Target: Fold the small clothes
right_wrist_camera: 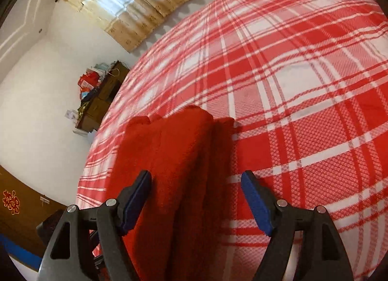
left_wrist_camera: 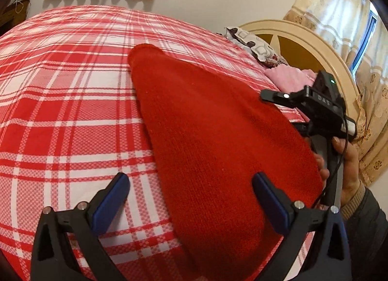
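A red knitted garment [left_wrist_camera: 206, 123] lies folded into a long narrow strip on the red and white plaid bed sheet [left_wrist_camera: 60, 86]. My left gripper [left_wrist_camera: 190, 179] hovers open over the strip's near end, with one blue pad above the sheet and the other above the knit. In the right wrist view the same garment [right_wrist_camera: 169, 159] runs away from me along the bed's edge. My right gripper [right_wrist_camera: 196, 175] stands open just above it, pads apart and pressing on nothing. A person's hand [left_wrist_camera: 349, 159] holds the right gripper's handle at the garment's far side.
A patterned pillow [left_wrist_camera: 257, 48] and a pink cloth [left_wrist_camera: 291, 79] lie by the cream headboard [left_wrist_camera: 315, 48]. A wooden cabinet [right_wrist_camera: 101, 91] piled with bags stands against the wall past the bed's edge. The plaid sheet [right_wrist_camera: 303, 86] stretches wide beyond the garment.
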`<state>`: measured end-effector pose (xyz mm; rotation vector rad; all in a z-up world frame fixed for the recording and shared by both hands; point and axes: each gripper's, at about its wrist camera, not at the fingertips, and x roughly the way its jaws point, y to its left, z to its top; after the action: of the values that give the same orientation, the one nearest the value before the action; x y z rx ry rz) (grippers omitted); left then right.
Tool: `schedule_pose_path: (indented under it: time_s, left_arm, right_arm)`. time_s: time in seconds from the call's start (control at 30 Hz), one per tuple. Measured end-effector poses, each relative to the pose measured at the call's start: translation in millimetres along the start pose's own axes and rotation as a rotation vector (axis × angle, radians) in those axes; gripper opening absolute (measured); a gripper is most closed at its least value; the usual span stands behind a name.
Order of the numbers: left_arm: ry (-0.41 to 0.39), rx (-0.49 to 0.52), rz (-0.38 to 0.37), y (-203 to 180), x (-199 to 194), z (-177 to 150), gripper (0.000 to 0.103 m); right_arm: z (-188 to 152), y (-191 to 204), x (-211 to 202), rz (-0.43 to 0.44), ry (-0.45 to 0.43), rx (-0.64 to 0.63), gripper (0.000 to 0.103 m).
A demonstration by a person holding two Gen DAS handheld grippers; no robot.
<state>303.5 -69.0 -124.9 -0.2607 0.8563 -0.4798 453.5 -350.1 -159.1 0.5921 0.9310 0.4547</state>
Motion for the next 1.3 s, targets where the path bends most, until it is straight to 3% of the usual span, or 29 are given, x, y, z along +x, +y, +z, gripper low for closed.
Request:
schedule_pose_path:
  time_s: [0.33, 0.4, 0.47, 0.57, 0.73, 1.0, 1.03, 1.3]
  left_arm:
    - [0.013, 0.054, 0.078, -10, 6, -1, 0.103]
    - [0.013, 0.052, 0.076, -9, 6, 0, 0.103]
    - [0.013, 0.053, 0.075, -9, 6, 0, 0.103]
    - [0.013, 0.055, 0.071, -10, 7, 1, 0.103]
    - [0.015, 0.061, 0.063, -11, 7, 1, 0.103]
    - [0.03, 0.094, -0.027, -16, 8, 1, 0.081]
    - [0.031, 0.098, -0.039, -17, 7, 1, 0.074]
    - [0.022, 0.126, -0.016, -28, 2, 0, 0.06]
  right_arm:
    - [6, -5, 14, 0.063, -0.025, -0.003, 0.076]
    - [6, -5, 16, 0.063, -0.02, -0.01, 0.07]
    - [6, -7, 20, 0.059, -0.01, -0.007, 0.05]
    - [6, -10, 23, 0.08, -0.001, 0.002, 0.042]
    - [4, -11, 26, 0.091, 0.012, -0.008, 0.039]
    - [2, -8, 32, 0.121, 0.029, -0.019, 0.032]
    - [2, -8, 32, 0.124, 0.025, -0.024, 0.031]
    - [-5, -2, 30, 0.113, -0.005, -0.063, 0.028]
